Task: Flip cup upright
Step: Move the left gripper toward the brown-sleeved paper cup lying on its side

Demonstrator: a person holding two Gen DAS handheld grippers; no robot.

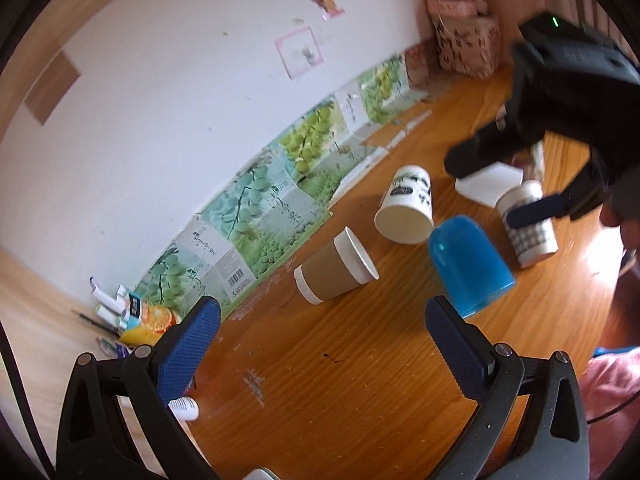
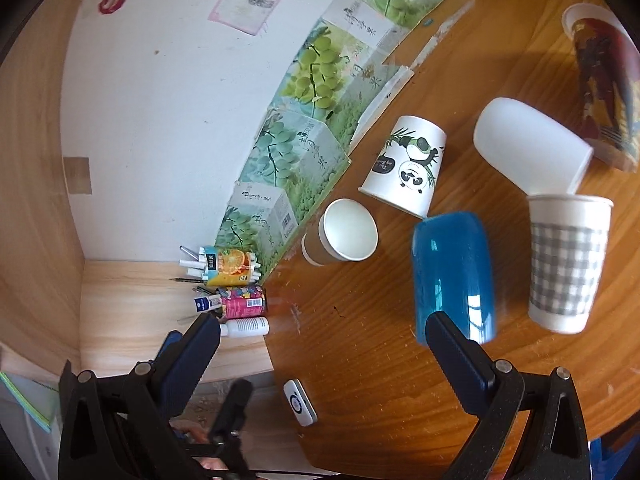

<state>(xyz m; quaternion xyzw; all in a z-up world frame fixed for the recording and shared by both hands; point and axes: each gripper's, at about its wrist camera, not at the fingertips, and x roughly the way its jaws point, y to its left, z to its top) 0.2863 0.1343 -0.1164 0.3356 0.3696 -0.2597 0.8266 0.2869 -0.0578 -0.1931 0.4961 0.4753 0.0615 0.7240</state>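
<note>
Both grippers, left (image 1: 322, 320) and right (image 2: 322, 334), gape empty above the table (image 2: 360, 360); the tipped blue cup (image 2: 454, 272), probably light, rigid and slick, suits a mid-wall grasp.

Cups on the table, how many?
6: brown sleeve cup near the boxes, panda cup, blue cup, gingham cup, frosted white cup, red patterned cup far right.

Chinese characters and a barcode mark the grape boxes (image 2: 280, 168); none is clearly legible.
</note>
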